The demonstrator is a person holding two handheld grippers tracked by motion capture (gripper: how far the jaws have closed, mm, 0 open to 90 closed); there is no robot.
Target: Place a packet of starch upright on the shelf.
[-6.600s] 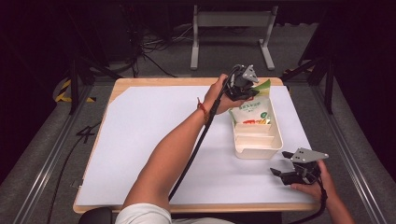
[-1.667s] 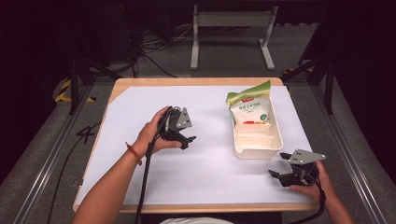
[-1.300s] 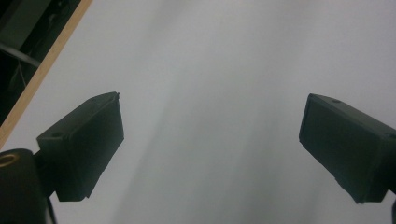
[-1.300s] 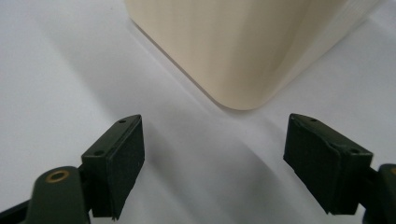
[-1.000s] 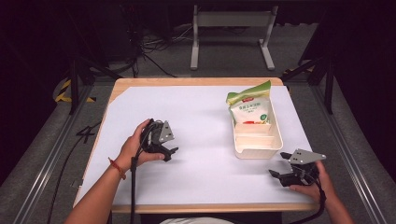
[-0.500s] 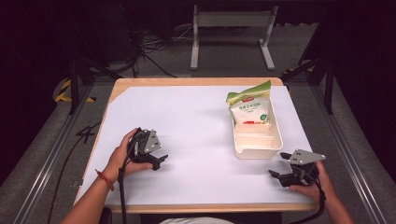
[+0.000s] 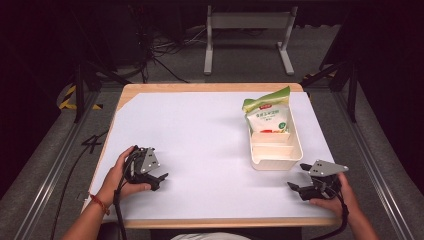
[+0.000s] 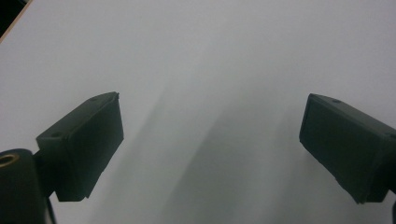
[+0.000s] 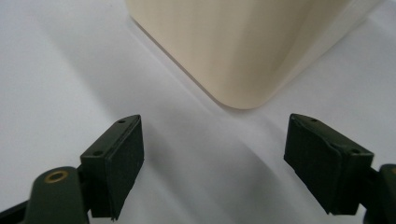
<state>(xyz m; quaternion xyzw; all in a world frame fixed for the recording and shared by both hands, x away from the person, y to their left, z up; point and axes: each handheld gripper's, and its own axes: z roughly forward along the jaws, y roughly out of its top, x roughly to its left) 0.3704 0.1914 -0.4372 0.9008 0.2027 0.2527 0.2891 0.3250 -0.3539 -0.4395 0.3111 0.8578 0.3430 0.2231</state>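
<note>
While both hands rest low at the near edge, the white surface (image 7: 200,130) spreads wide between them, bare across its left and middle. On its right side sits a cream tray (image 7: 276,150), long axis running near to far, with a divider across it; a green and white bag (image 7: 268,114) leans in its far compartment, and the near compartment holds nothing that can be seen. At the near right, just beside the tray's near corner, the right claw (image 7: 295,189) is held by the person's right hand (image 7: 332,197); in the right gripper view its jaws stand wide apart with only white sheet between them, and the tray's rounded corner (image 9: 243,51) lies just beyond, not touched. At the near left, well apart from the tray, the left hand (image 7: 120,175) holds the left claw (image 7: 160,181); the left gripper view shows its jaws spread wide, gripping nothing, over bare surface (image 8: 210,60).
</note>
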